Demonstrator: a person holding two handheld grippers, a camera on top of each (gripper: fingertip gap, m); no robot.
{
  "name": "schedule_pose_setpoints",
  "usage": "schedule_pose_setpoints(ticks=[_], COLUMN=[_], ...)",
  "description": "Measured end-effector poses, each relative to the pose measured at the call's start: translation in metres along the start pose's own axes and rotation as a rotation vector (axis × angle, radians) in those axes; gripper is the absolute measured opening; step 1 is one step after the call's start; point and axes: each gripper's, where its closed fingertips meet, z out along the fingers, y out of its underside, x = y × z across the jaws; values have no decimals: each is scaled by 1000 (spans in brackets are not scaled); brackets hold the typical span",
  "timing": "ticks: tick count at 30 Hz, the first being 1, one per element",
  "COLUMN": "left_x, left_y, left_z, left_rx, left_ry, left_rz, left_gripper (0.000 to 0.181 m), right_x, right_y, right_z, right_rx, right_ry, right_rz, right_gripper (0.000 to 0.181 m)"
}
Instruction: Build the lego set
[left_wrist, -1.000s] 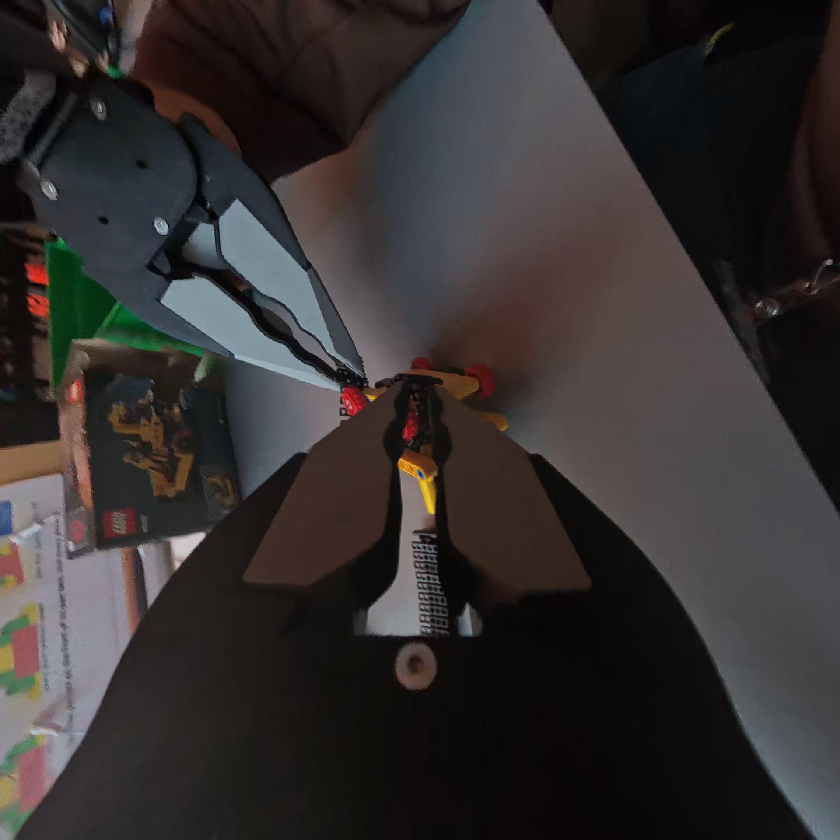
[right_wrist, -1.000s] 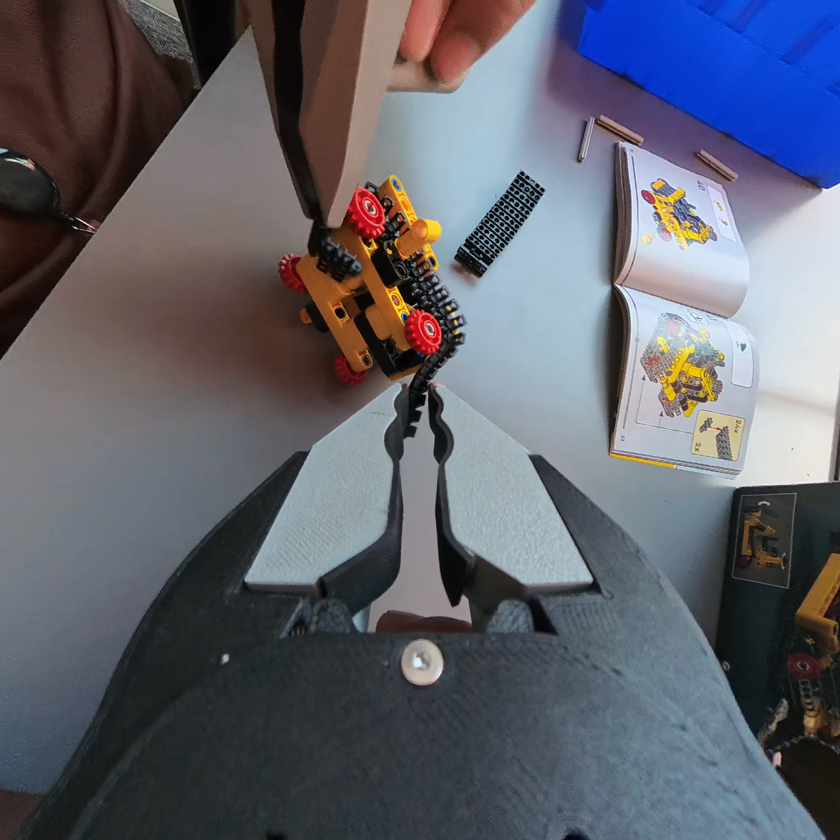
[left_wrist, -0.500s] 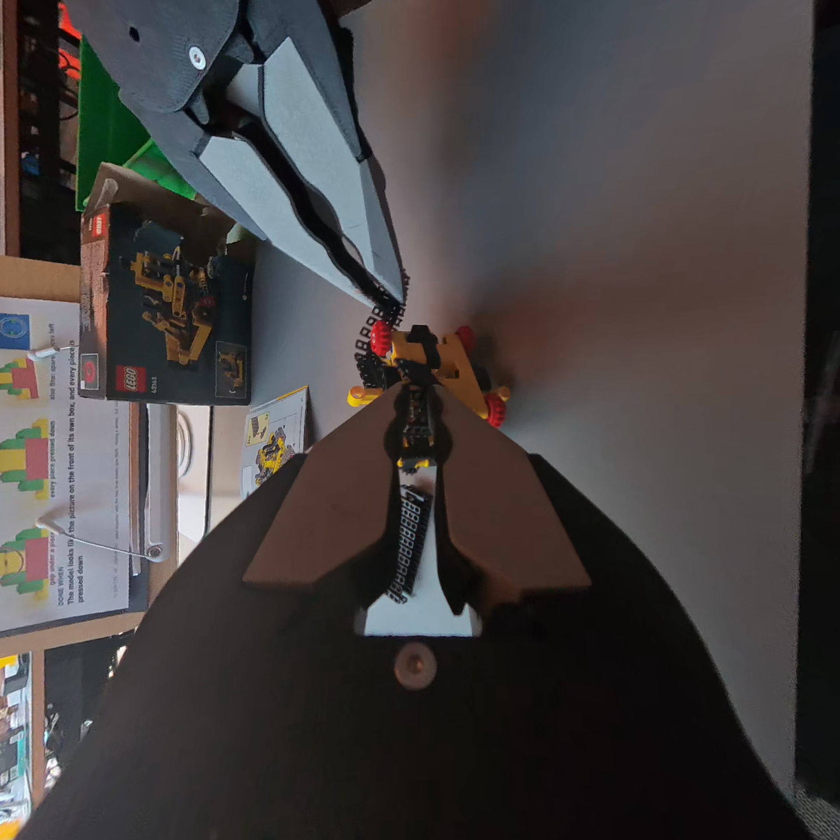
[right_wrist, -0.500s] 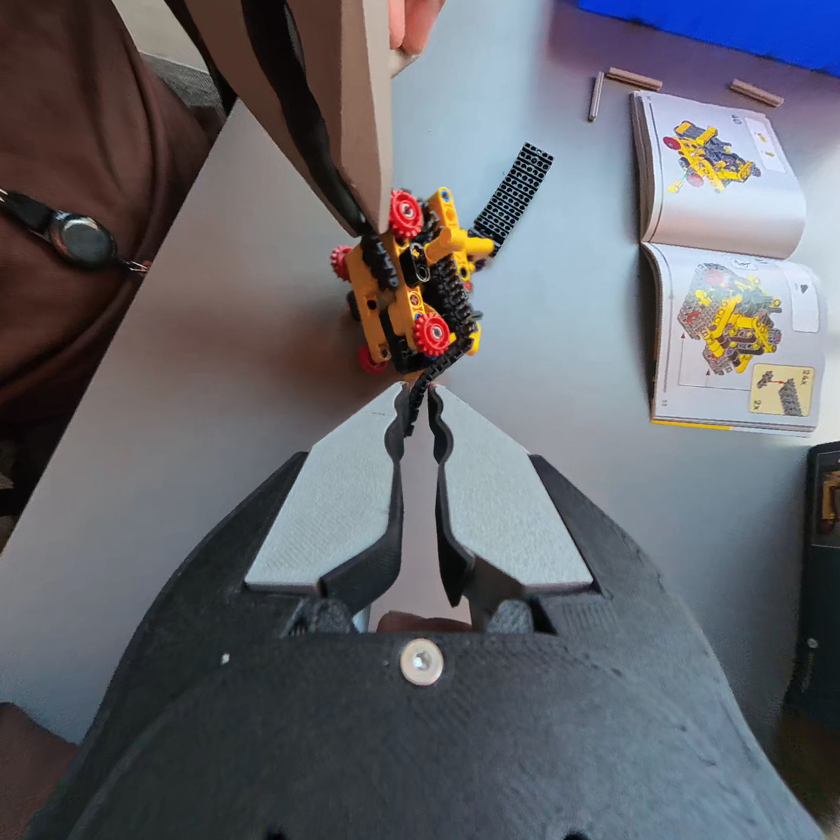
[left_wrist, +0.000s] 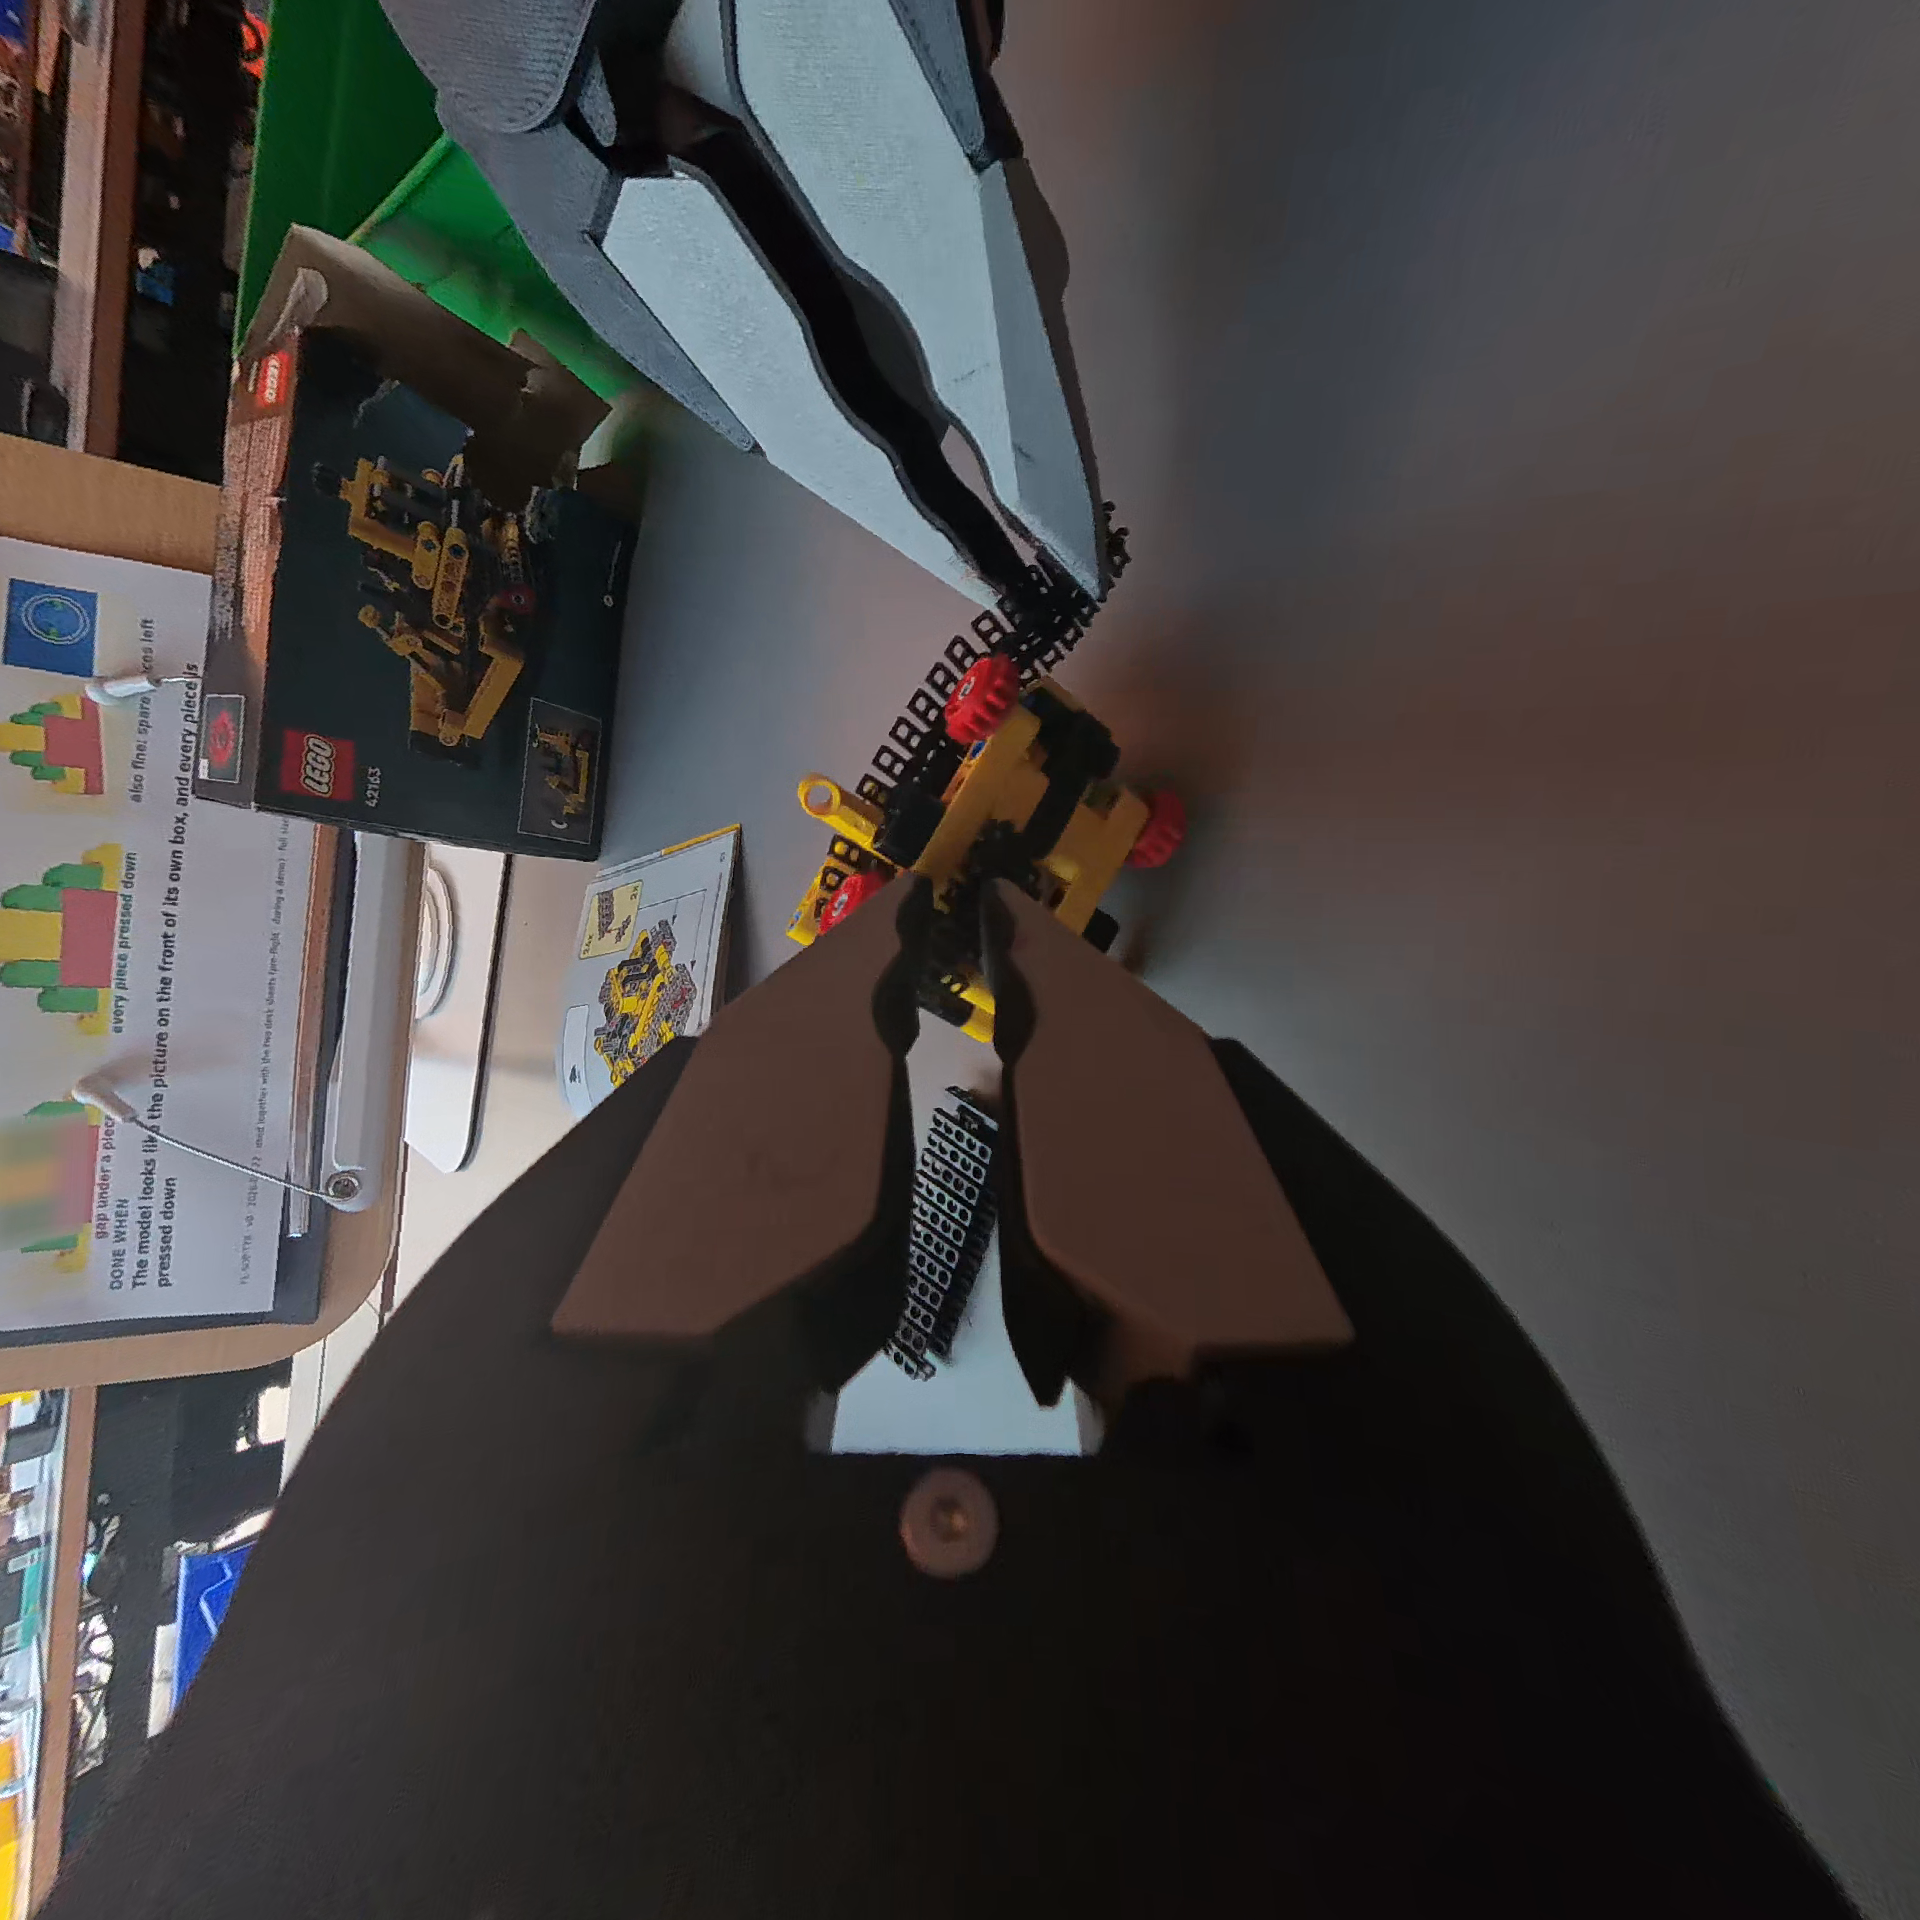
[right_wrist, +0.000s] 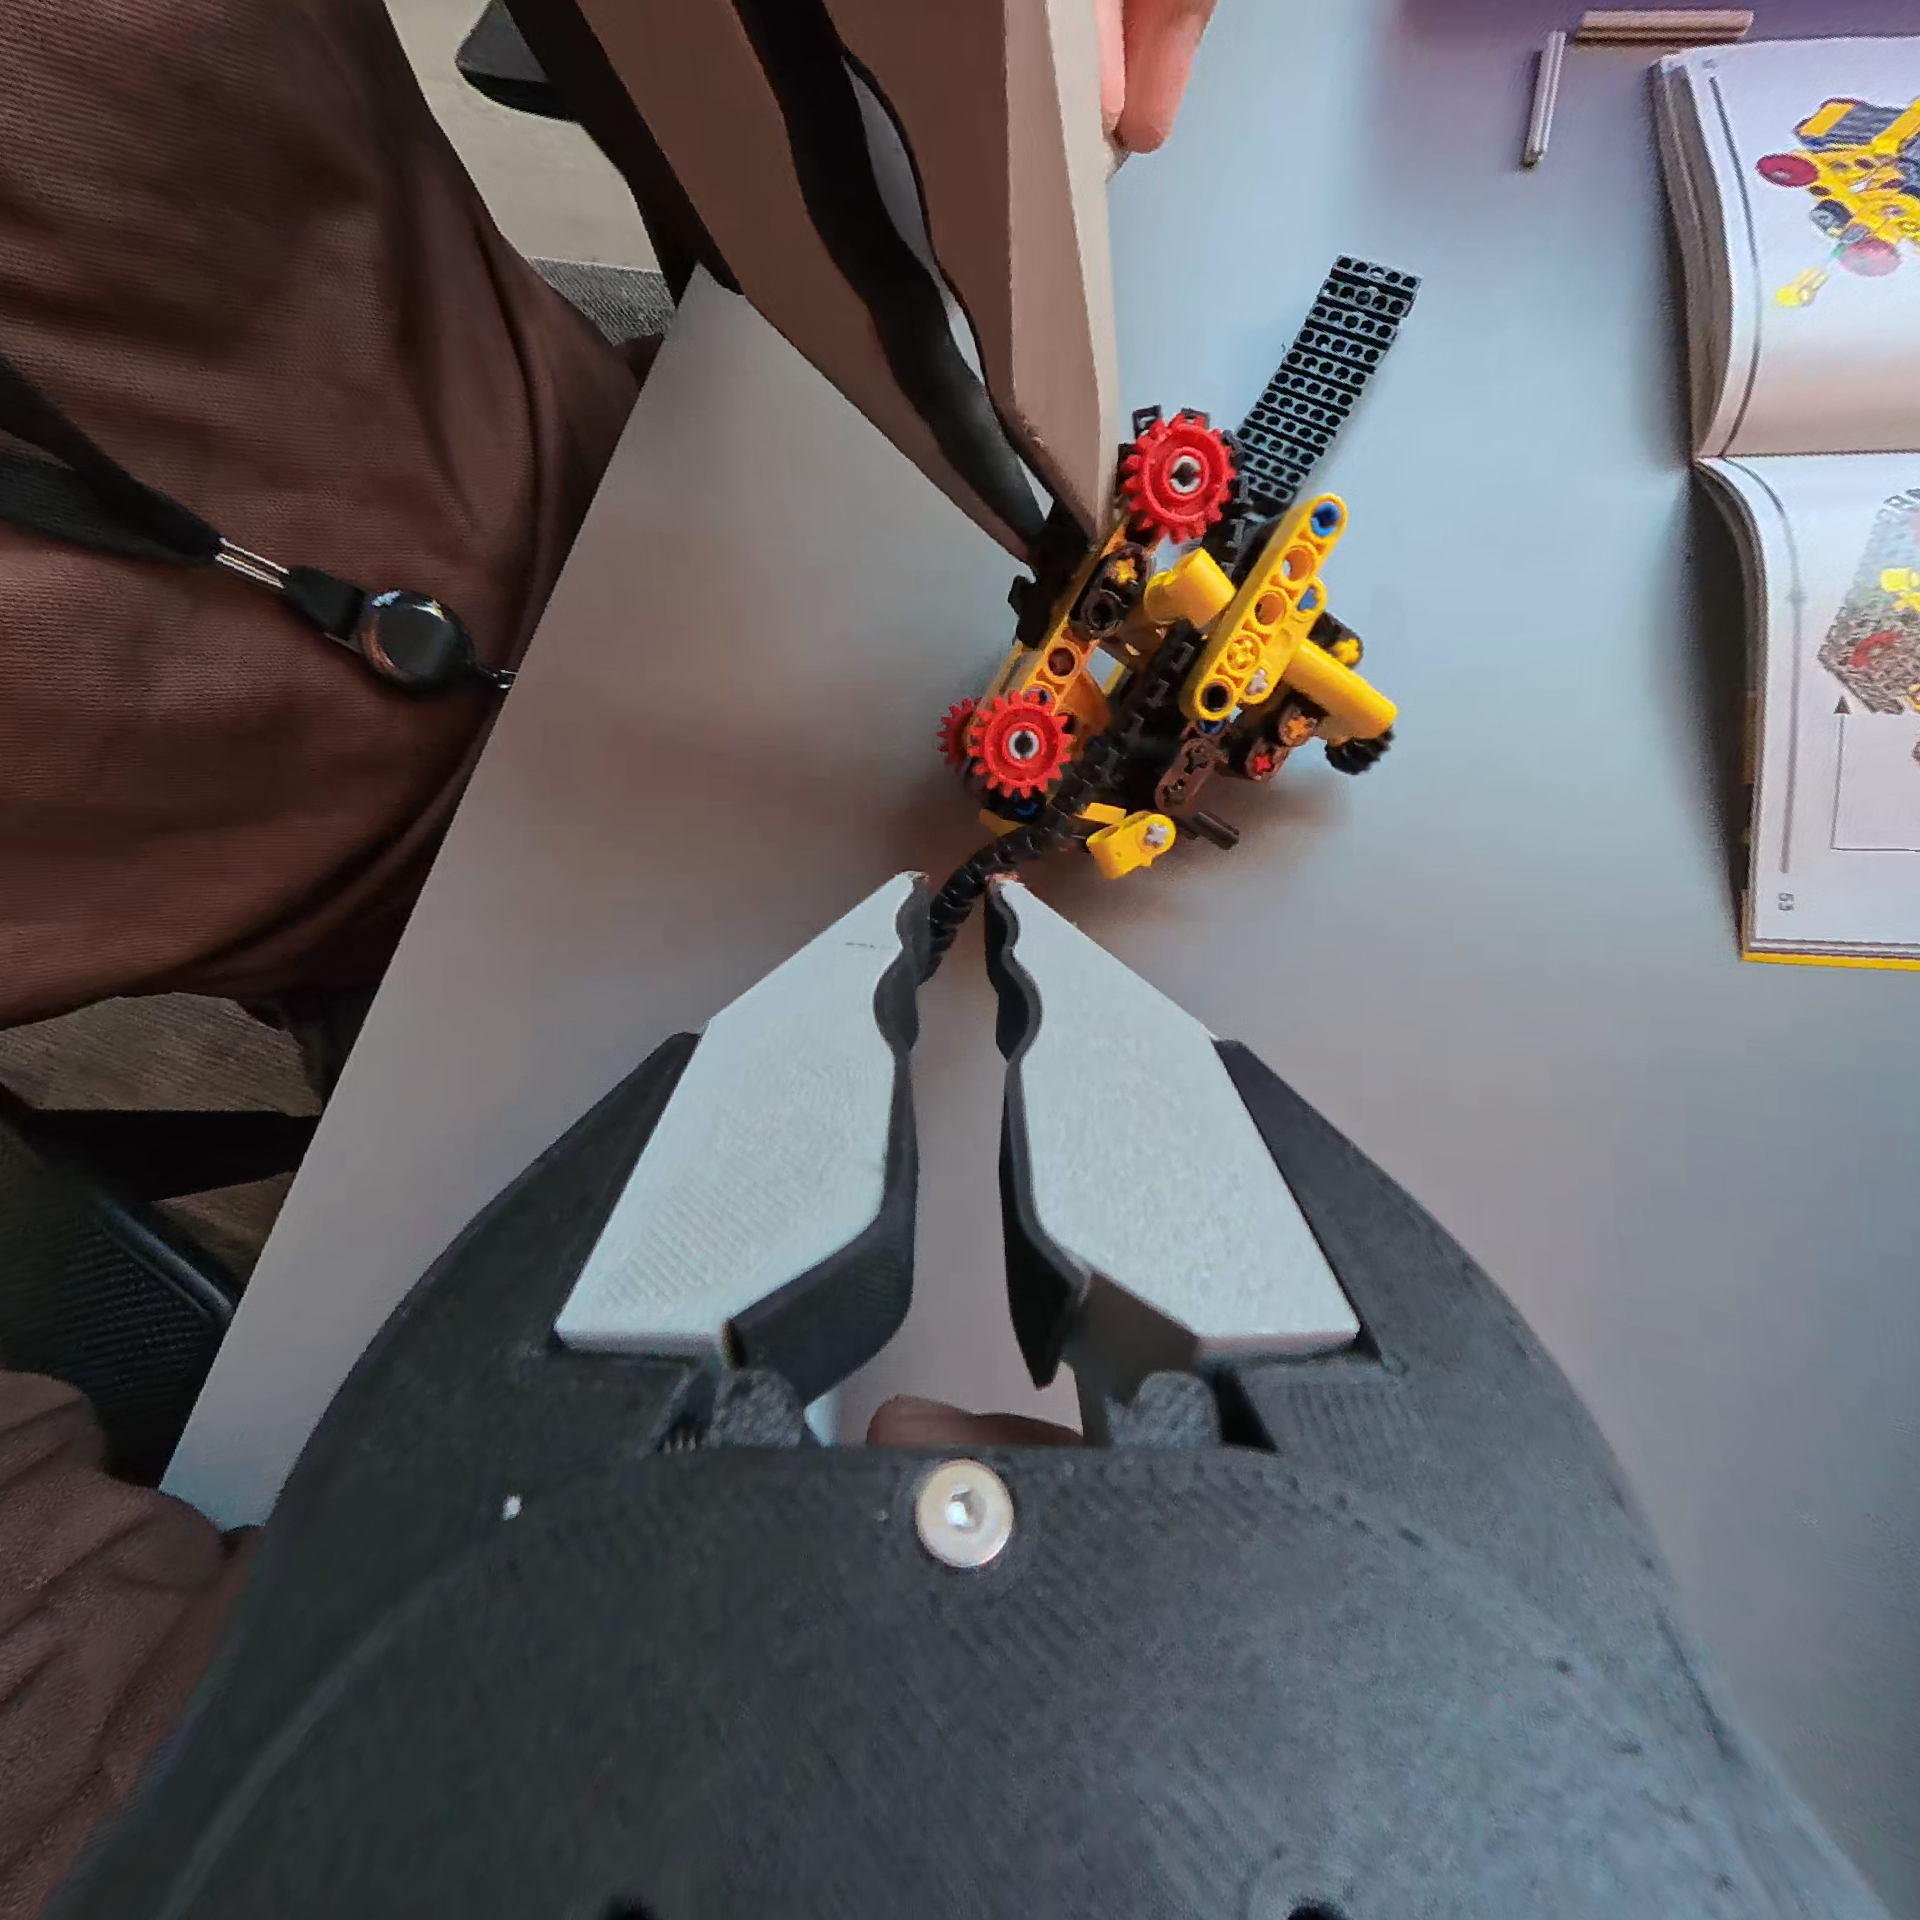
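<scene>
Yellow beams and red sprockets make the half-built bulldozer model (right_wrist: 1164, 644), which sits low over the grey table (right_wrist: 665, 727); I cannot tell whether it touches the top. The left gripper (left_wrist: 951, 904) is closed narrow on the model's black frame part. The right gripper (right_wrist: 956, 883) pinches the free end of the black track chain (right_wrist: 1023, 836), which runs around the near red sprocket (right_wrist: 1016, 743).

I think the main risk is the chain. If the right gripper pulls too hard or sideways, a link could open, or the chain could slip off the sprocket teeth. The left grip is on a small part, so the model could twist. A second track piece (right_wrist: 1325, 374) lies behind the model, and the instruction booklet (right_wrist: 1766, 312) is well apart.
</scene>
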Motion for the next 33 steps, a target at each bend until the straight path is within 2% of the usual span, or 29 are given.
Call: schedule_pose_setpoints(ticks=[12, 20, 26, 33], left_x=[3, 0, 0, -7], left_y=[-1, -1, -4, -4], left_z=[-2, 2, 7, 8], left_rx=[45, 30, 24, 25], left_ry=[7, 59, 164, 169], left_rz=[82, 73, 64, 123], left_gripper=[2, 1, 1, 1], right_x=[-14, -18, -14, -15], right_y=[2, 6, 8, 8], right_z=[4, 6, 5, 4], right_rx=[9, 13, 20, 14], right_ry=[-113, -99, -140, -135], right_rz=[34, -12, 79, 63], right_gripper=[13, 12, 12, 11])
